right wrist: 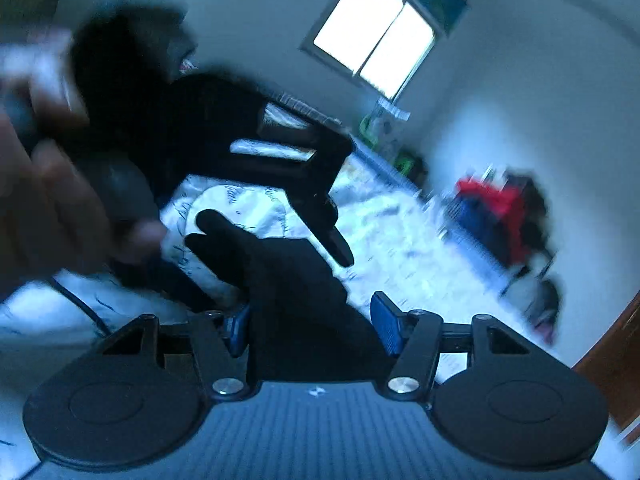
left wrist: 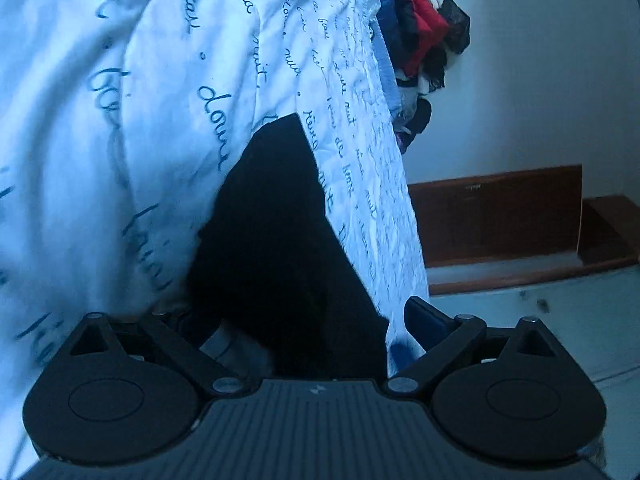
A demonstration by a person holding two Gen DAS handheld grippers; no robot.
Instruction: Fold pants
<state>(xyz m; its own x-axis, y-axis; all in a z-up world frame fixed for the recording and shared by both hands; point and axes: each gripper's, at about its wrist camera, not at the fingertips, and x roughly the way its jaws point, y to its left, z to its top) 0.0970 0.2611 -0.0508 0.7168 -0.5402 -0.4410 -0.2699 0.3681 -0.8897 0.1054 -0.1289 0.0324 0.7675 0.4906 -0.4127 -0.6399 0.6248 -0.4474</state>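
Note:
The black pants hang in front of the white bedcover with blue script. In the left wrist view the dark cloth fills the space between the fingers of my left gripper, whose jaws stand wide; only the right blue pad shows. In the right wrist view a fold of the black pants lies between the two blue pads of my right gripper, whose jaws stand apart. The other hand-held gripper and the person's hand appear blurred above.
A pile of red, blue and dark clothes lies at the bed's far edge; it also shows in the right wrist view. A brown wooden skirting runs along the white wall. A bright window is behind the bed.

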